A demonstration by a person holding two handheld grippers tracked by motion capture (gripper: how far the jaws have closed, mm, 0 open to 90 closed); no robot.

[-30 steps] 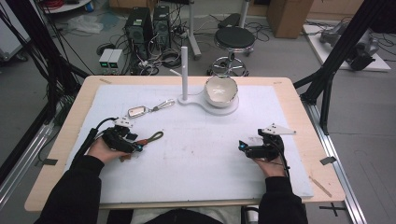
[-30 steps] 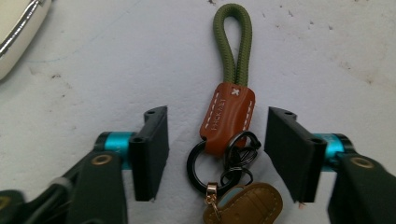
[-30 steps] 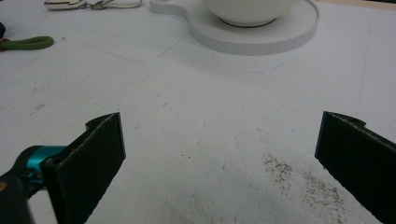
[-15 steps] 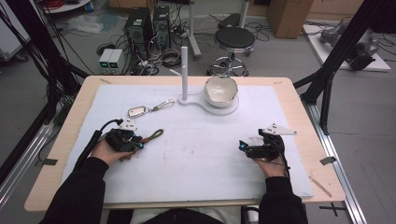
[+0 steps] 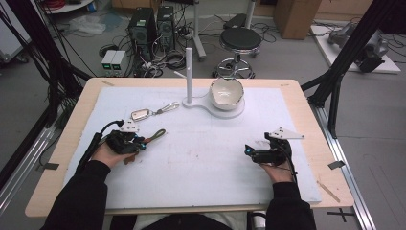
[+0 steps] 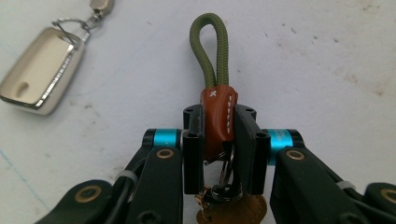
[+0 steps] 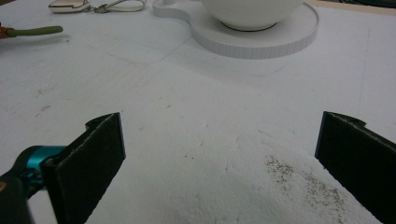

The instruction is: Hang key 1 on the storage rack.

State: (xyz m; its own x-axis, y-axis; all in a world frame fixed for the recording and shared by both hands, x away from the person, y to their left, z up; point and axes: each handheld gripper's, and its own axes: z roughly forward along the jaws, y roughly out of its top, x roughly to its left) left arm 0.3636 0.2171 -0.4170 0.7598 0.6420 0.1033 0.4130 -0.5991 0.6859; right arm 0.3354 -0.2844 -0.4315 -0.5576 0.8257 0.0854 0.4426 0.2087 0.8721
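White mat lies bare between — left gripper pinching strap, right gripper spread.

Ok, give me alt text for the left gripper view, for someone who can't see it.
The left gripper is shut on a keychain's brown tab, its green cord loop pointing away over the white mat. A silver key fob lies at upper left, apart from it.

Two key fobs lie on the tabletop: one silver key fob with a ring, and one green-looped keychain (brown tab, keyring below). One white bowl sits on one white stand with one upright post. Two grippers: left gripper, right gripper.
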